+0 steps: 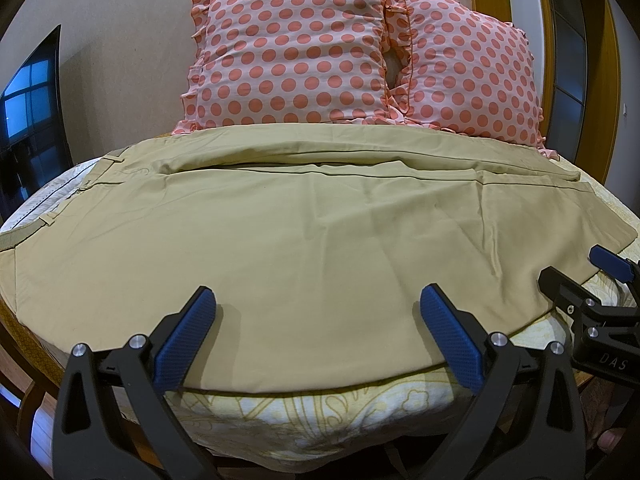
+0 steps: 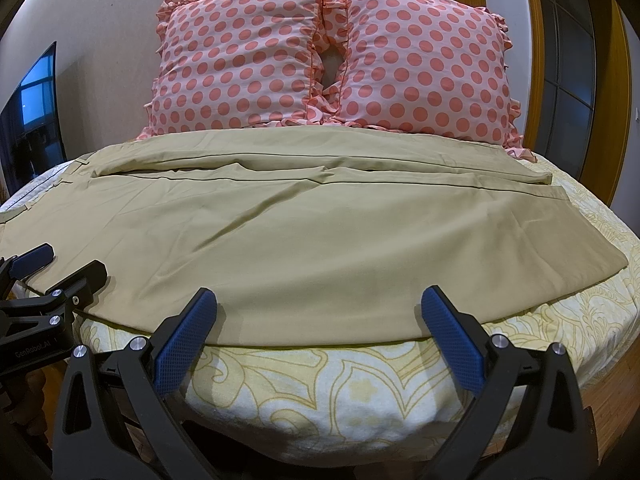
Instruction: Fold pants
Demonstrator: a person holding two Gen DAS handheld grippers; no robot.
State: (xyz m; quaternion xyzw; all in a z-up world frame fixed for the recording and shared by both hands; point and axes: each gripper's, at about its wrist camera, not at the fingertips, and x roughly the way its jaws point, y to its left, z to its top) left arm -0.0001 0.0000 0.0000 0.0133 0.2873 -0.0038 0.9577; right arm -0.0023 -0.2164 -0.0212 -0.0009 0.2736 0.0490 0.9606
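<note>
Tan pants (image 1: pixel 304 224) lie flat across the bed, waistband at the left, leg hems at the right, one leg lying partly over the other; they also fill the right wrist view (image 2: pixel 280 232). My left gripper (image 1: pixel 318 312) is open and empty, its blue pads over the near edge of the pants. My right gripper (image 2: pixel 320 312) is open and empty over the near edge, further toward the hems. The right gripper (image 1: pixel 576 276) shows at the right edge of the left wrist view. The left gripper (image 2: pixel 60 268) shows at the left edge of the right wrist view.
The bed has a yellow patterned sheet (image 2: pixel 360 392). Two pink polka-dot pillows (image 2: pixel 248 60) (image 2: pixel 424 64) lean on the wall behind the pants. A dark screen (image 1: pixel 32 96) stands at the left, a wood-framed door (image 2: pixel 568 60) at the right.
</note>
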